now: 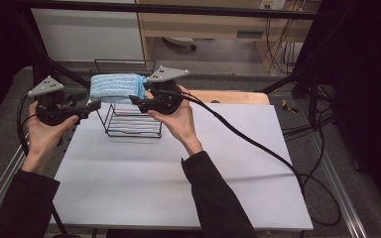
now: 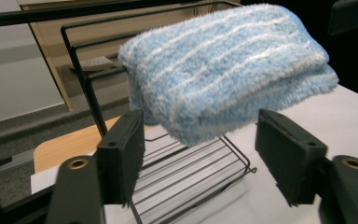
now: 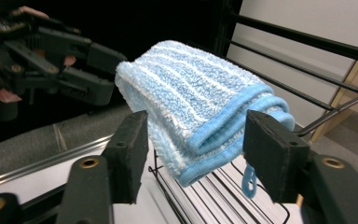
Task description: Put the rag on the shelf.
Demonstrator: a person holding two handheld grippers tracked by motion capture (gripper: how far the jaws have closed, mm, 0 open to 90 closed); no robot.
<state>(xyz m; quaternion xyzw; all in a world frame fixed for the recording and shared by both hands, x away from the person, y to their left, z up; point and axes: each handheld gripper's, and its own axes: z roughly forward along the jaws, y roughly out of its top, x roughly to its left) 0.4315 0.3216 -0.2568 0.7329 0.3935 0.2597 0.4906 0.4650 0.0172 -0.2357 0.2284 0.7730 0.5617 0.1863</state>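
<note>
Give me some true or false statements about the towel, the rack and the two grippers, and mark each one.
1. The blue striped towel rests folded on top of the black wire rack. True.
2. The left gripper is clamped shut on the towel. False: its jaws stand open, with the towel just beyond them.
3. The right gripper is open at the towel's hemmed end. True.
4. The rack stands on the floor. False: it stands on the white table.

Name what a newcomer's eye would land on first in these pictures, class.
First, the fluffy blue striped towel, folded and lying on top of the black wire rack at the back of the white table. Next, the left tool and right tool, both open, flanking the towel from either end.
</note>
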